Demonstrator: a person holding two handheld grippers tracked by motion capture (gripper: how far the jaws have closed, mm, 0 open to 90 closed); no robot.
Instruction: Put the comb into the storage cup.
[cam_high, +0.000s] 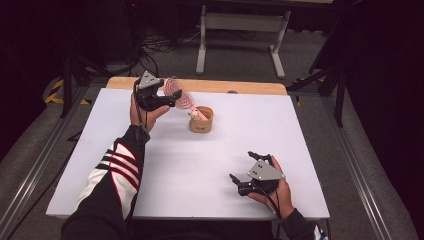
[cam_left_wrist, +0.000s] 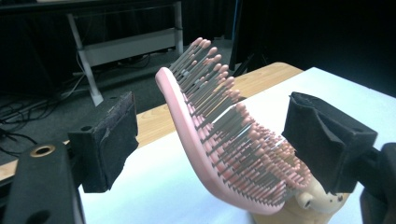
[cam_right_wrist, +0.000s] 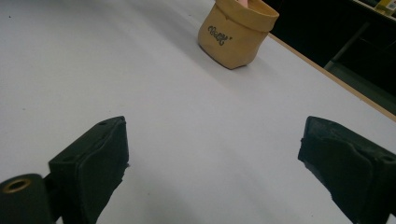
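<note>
We see a white table (cam_high: 200, 165) with a bare wooden strip along its far edge, and 2 hand-held grippers over it. The left gripper (cam_high: 170, 101) is held up at the far left of the table, just beside a pink hairbrush (cam_high: 181, 95). The brush stands handle-down in a small tan fabric pouch (cam_high: 201, 120), its head tilted up and to the left, out of the pouch mouth. In the left gripper view the brush (cam_left_wrist: 219, 140) lies between the 2 black padded jaws, bristles facing the right-hand pad, pink back facing the left-hand pad. There is clear space on both sides of the brush head, so we record this gripper as released, jaws spread wide and touching nothing. The bristles are grey stems with pink tips, and the rim of the pouch (cam_left_wrist: 299, 210) appears at the bottom edge of that view. The right gripper (cam_high: 240, 180) sits low at the near right of the table, well apart from the pouch, with the person's hand (cam_high: 277, 187) wrapped around its body. In the right gripper view its 2 jaws are spread apart over bare white table, with nothing between them. The pouch (cam_right_wrist: 236, 35) stands ahead near the far edge, with dark lettering on its side that we cannot read. The person's left sleeve (cam_high: 112, 175) is black with red and white stripes.
</note>
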